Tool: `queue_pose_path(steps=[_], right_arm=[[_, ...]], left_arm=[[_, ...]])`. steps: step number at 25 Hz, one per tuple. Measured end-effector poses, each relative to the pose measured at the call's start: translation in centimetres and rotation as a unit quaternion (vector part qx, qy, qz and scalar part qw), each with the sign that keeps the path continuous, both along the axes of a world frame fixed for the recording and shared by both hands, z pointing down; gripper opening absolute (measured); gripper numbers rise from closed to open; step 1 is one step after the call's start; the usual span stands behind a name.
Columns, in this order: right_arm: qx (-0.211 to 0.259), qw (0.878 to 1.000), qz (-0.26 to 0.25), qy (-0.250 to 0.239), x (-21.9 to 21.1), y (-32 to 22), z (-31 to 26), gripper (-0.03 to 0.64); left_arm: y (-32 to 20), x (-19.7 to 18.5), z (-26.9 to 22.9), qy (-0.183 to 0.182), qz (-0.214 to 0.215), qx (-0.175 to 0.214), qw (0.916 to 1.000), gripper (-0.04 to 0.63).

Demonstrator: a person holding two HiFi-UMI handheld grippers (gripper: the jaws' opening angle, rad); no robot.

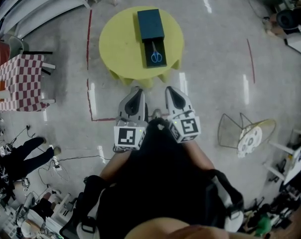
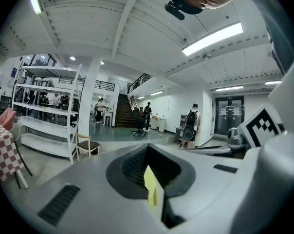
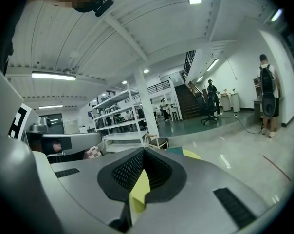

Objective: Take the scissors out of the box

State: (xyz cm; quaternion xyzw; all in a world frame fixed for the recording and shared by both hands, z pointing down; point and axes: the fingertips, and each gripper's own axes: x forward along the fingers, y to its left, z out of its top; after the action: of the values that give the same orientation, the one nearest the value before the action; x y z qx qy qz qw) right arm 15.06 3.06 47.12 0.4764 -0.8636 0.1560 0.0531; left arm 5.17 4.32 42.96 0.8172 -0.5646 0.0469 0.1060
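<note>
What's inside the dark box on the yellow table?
Blue-handled scissors lie in the open near half of the box. Its dark lid covers the far half, so anything beneath is hidden.

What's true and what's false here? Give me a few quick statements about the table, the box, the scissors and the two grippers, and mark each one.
1. The scissors lie in the slid-out part of the box. True.
2. The box stands on a red table. False: the round table is yellow.
3. The left gripper holds the scissors. False: it is short of the table, and the scissors are in the box.
4. The right gripper is shut with nothing in it. True.
5. The checked cloth is to the right of the yellow table in the head view. False: the checked cloth is at the left.
</note>
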Motion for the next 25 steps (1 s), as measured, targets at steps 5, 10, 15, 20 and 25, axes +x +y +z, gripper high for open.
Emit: queue_pose_path(steps=[5, 10, 15, 20, 25], right_arm=[[-0.001, 1.0, 0.01, 0.015, -0.7, -4.5, 0.4, -0.002], [-0.015, 0.999, 0.02, 0.021, -1.7, -8.4, 1.2, -0.002], [-0.033, 0.999, 0.024, 0.034, -3.3, -12.1, 2.9, -0.002], [-0.041, 0.998, 0.033, 0.047, -3.4, -15.7, 4.9, -0.002], [-0.086, 0.993, 0.034, 0.068, -4.8, -17.8, 8.0, -0.002]], left_arm=[[-4.9, -1.1, 0.6, -0.002, 0.012, 0.002, 0.9999, -0.008], [-9.4, -2.0, 0.7, 0.002, 0.033, -0.001, 0.9995, -0.006], [-13.9, -3.6, 1.3, 0.007, 0.042, -0.008, 0.999, -0.008], [-17.3, -3.4, 1.7, 0.009, 0.056, -0.011, 0.9983, -0.006], [-19.8, -4.4, 2.6, 0.014, 0.063, -0.022, 0.9977, -0.008]])
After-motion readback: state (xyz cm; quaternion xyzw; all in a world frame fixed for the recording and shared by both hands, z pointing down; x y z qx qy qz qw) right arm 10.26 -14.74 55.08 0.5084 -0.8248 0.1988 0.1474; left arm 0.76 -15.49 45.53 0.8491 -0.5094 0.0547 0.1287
